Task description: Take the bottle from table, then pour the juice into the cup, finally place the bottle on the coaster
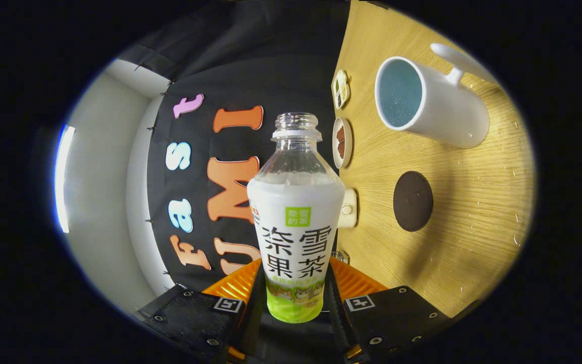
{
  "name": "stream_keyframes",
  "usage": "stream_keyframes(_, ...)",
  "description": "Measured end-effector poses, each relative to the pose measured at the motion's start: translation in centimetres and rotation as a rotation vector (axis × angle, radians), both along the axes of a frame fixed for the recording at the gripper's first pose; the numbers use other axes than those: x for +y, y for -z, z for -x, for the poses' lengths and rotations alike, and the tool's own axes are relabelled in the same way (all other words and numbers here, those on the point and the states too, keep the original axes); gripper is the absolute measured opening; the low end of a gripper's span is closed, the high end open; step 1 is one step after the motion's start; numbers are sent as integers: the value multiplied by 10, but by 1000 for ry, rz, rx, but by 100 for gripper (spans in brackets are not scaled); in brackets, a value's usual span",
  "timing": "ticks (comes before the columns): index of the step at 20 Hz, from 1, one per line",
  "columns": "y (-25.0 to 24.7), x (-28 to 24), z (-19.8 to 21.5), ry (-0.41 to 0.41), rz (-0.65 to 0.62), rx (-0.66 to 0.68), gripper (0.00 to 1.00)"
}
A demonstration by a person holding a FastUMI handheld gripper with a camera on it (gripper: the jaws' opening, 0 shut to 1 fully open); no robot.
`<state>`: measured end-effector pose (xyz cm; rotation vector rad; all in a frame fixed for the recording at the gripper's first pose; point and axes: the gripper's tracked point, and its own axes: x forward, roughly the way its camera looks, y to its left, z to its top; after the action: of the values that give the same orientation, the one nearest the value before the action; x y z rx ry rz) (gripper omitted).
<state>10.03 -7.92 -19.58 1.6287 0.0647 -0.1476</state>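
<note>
With the gripper clamped on the uncapped bottle, it's tipped sideways, and pouring needs its mouth moved right over the cup.

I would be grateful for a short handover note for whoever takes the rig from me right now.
Gripper: shut on the bottle, gripped near its base between the fingers.
Bottle: uncapped, lifted and turned so the view is rolled; the table appears sideways.
Cup: white, on the table beyond the bottle's neck; its inside looks empty, though hard to tell.
Coaster: dark round, bare, on the table next to the cup.
Done: bottle taken.
Left: pour into the cup, then set the bottle on the coaster.
</note>
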Motion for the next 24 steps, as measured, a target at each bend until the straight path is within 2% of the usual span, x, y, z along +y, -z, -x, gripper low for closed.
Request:
stream_keyframes(9,-11,-18,-1,64,-111,-18,59)
stream_keyframes(24,-17,-21,2,83,-181,-35,59)
